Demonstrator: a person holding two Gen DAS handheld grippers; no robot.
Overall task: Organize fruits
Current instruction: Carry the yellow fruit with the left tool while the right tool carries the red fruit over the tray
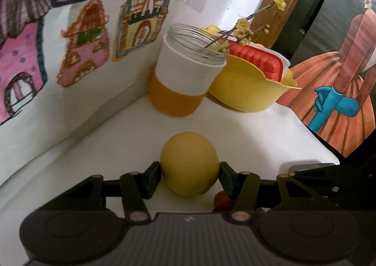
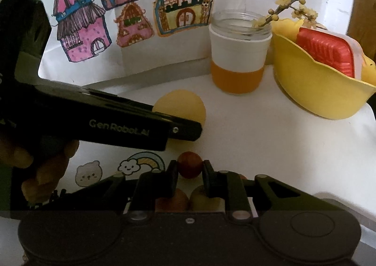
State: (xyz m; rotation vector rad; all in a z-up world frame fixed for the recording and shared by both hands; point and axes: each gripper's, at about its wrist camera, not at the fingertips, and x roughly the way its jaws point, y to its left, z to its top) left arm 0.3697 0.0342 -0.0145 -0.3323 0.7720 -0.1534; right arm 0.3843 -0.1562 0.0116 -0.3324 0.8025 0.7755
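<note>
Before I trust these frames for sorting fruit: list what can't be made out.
- Yellow bowl contents: left wrist view, hidden under the red tray.
- Two fruits: right wrist view, half hidden behind the right gripper.
- Yellow fruit: right wrist view, lower part covered by the left gripper.
- Jar interior: sleeve hides it.

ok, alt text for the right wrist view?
The right claw is shut on a small red fruit on a white table. The left claw grips a yellow fruit; behind stand a jar and a yellow bowl.
</note>
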